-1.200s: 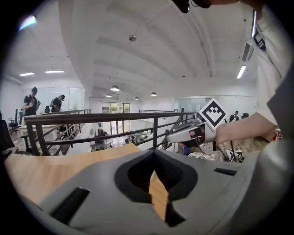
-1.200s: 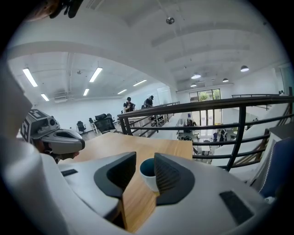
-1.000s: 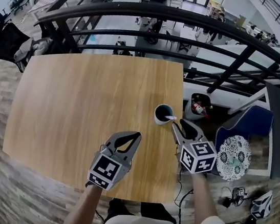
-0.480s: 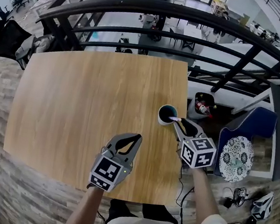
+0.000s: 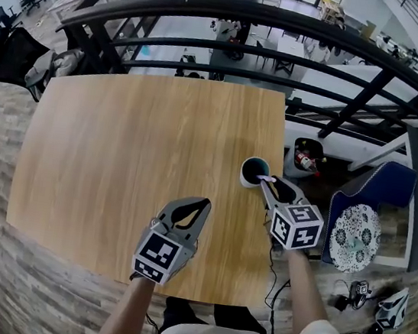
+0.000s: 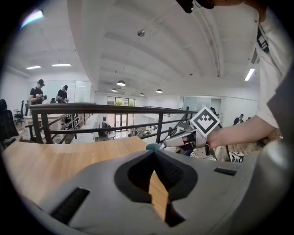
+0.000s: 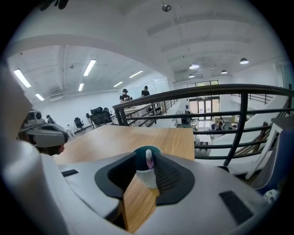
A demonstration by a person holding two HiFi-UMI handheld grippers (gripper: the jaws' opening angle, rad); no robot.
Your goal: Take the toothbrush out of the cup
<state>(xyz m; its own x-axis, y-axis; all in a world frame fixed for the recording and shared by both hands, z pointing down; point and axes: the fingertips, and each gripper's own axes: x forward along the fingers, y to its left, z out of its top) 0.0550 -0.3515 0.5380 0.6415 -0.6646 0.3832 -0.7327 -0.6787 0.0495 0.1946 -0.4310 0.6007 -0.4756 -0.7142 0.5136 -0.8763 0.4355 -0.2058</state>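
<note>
A white cup with a teal inside stands near the right edge of the wooden table. A toothbrush leans out of it toward me, its pale handle end up over the rim. My right gripper reaches the cup from the near side. Its jaws are closing, with the handle end between them: it sits by the right jaw, and a gap shows on the left. My left gripper hovers over the table's near middle, shut and empty; its tips meet.
The cup stands close to the table's right edge. Beyond that edge, on the floor, are a small bin, a blue chair, a patterned round thing and cables. A dark railing runs behind the table's far edge.
My right gripper has moved forward up to the cup, so the toothbrush end now lies between its jaws. The left gripper has stayed where it was.
</note>
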